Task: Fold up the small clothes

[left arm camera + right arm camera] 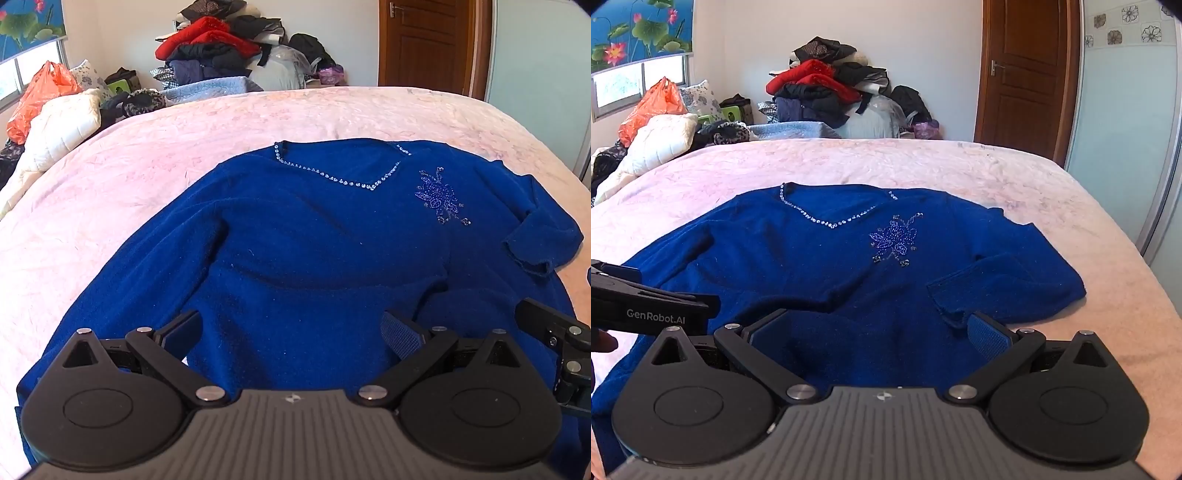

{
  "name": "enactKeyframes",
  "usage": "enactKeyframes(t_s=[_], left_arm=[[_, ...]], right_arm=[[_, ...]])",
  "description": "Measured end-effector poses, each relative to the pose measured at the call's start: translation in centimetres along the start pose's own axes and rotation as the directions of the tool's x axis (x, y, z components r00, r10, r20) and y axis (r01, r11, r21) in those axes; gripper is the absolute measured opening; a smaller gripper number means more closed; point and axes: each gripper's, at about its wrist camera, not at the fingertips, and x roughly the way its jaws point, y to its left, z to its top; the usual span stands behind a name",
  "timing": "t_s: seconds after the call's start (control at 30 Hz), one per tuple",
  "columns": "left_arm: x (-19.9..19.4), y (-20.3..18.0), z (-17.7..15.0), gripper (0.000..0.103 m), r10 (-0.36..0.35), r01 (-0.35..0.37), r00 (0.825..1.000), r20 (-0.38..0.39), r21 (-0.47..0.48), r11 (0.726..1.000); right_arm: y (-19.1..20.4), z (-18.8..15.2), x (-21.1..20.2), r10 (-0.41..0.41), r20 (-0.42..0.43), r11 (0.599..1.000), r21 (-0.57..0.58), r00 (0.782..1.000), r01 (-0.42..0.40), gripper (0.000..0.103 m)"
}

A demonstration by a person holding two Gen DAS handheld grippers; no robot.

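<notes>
A royal blue sweater (314,236) with a beaded V neckline and a beaded flower lies front-up on the pink bed cover (147,155). Its right sleeve is folded back across the body. It also shows in the right wrist view (820,266). My left gripper (291,332) is open, low over the sweater's lower part, with nothing between its pads. My right gripper (879,332) is open too, over the lower right part near the folded sleeve cuff (945,295). The right gripper shows at the right edge of the left wrist view (554,332), and the left gripper shows at the left of the right wrist view (646,306).
A tall heap of red, black and blue clothes (827,92) stands beyond the far bed edge. White pillows (657,144) and an orange bag (653,107) lie at the far left. A brown door (1023,74) and a wardrobe panel (1126,110) stand to the right.
</notes>
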Motion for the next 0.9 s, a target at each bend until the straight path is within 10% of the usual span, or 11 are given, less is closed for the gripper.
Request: enactKeyframes(t_s=[0.9], left_arm=[[0.29, 0.08, -0.28, 0.103, -0.002, 0.002, 1.000, -0.012, 0.006, 1.000]], right_arm=[[-0.11, -0.14, -0.29, 0.020, 0.025, 1.000, -0.023, 1.000, -0.019, 0.103]])
